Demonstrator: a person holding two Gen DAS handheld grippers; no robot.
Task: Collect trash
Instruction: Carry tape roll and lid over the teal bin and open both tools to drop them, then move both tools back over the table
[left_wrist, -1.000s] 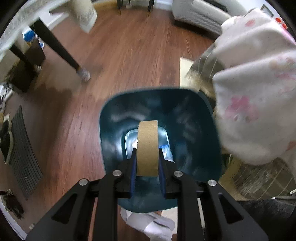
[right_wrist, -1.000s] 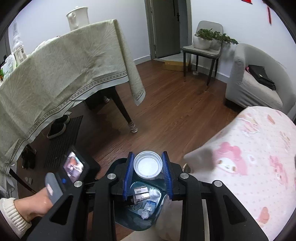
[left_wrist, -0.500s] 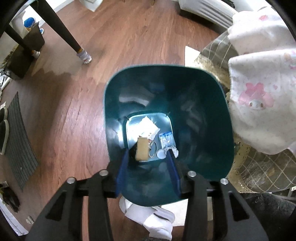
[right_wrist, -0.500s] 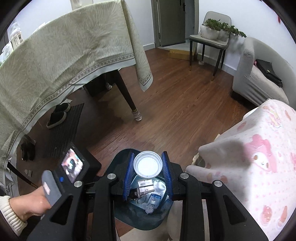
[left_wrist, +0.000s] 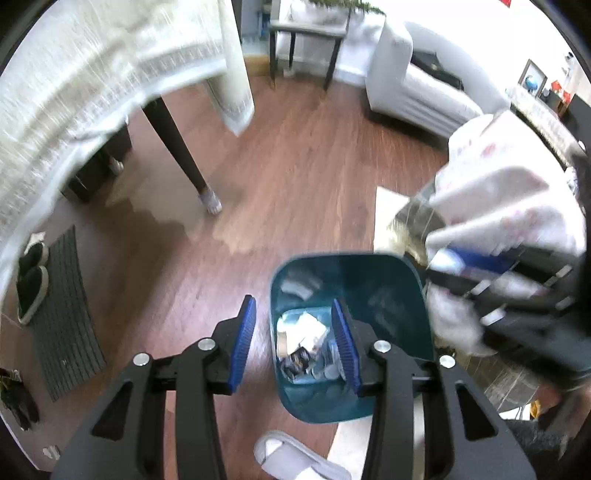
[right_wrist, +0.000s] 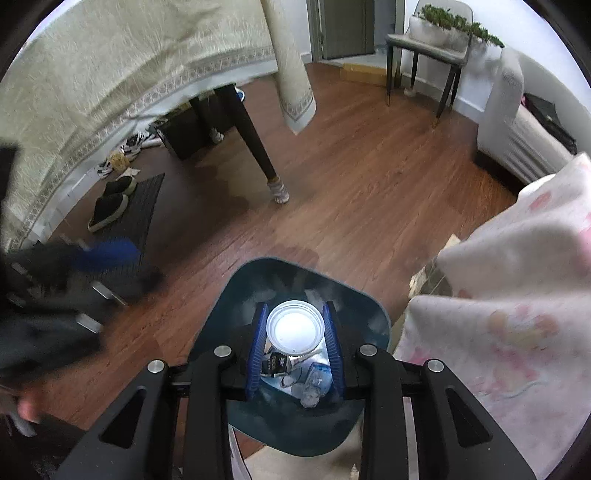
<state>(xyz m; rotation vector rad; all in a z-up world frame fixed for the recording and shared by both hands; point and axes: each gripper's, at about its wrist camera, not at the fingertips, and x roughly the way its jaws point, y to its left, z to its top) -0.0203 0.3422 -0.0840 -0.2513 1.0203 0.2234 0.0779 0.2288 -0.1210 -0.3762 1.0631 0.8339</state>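
Note:
A teal trash bin (left_wrist: 391, 295) stands on the wood floor with several scraps in its bottom, among them a brown tape roll (left_wrist: 283, 338). My left gripper (left_wrist: 293, 345) is open and empty, up and left of the bin's mouth. My right gripper (right_wrist: 295, 341) is shut on a white plastic cup (right_wrist: 294, 326) and holds it over the bin (right_wrist: 236, 295). The right gripper also shows blurred at the right of the left wrist view (left_wrist: 517, 288). The left gripper shows blurred at the left of the right wrist view (right_wrist: 74, 273).
A table with a pale cloth (right_wrist: 129, 66) and a dark leg (right_wrist: 255, 147) stands to the left. A pink-print blanket (right_wrist: 517, 295) hangs at the right beside the bin. A grey mat with slippers (right_wrist: 110, 206), a white slipper (left_wrist: 295, 458), a sofa (left_wrist: 417, 92) and a stool (right_wrist: 424, 48) are around.
My left gripper opened and dropped the tape roll into the bin, then pulled back up and to the left. My right gripper came lower over the bin, still holding the cup.

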